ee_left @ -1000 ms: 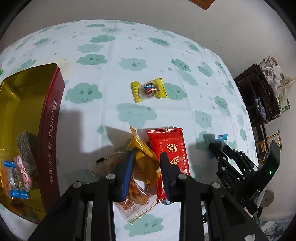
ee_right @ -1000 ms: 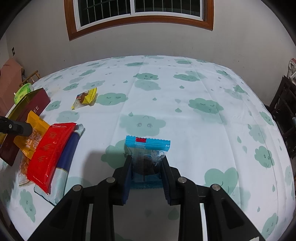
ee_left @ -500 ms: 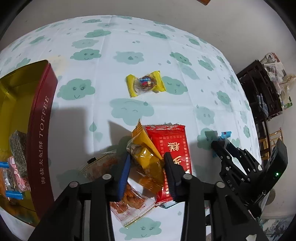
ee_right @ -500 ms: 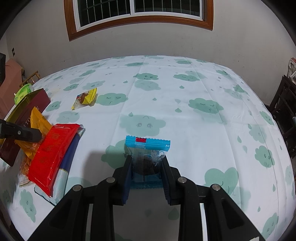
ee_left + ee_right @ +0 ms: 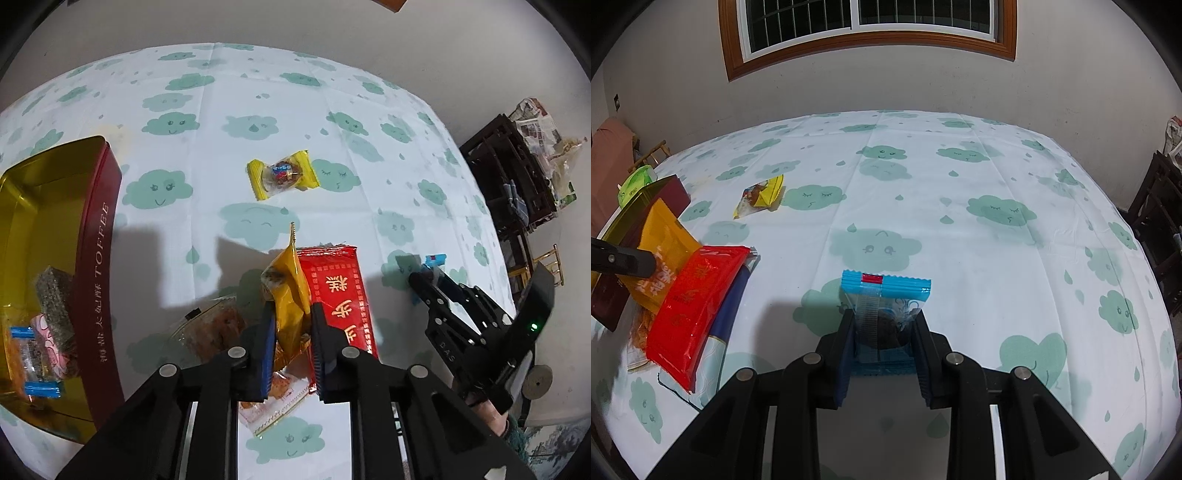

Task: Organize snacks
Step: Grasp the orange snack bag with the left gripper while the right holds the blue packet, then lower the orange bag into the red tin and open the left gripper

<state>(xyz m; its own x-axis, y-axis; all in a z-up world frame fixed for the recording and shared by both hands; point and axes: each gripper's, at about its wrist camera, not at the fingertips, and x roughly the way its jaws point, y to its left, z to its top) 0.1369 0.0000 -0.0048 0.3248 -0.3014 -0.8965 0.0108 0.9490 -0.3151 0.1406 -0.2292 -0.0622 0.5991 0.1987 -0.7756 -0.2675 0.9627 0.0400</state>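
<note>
The left tool (image 5: 291, 328) has just been closing and now pinches the crinkled orange-yellow foil snack packet (image 5: 288, 295), lifting its sawtooth end off the heap beside the flat red foil packet (image 5: 338, 295). It looks ready to carry to the open maroon toffee tin (image 5: 94, 266) at the left. The packet's long axis runs along the fingers, free end up and away. The right tool (image 5: 882, 343) is clamped on the blue-edged clear biscuit wrapper (image 5: 884, 291) over the cloud-print tabletop (image 5: 960, 229).
</note>
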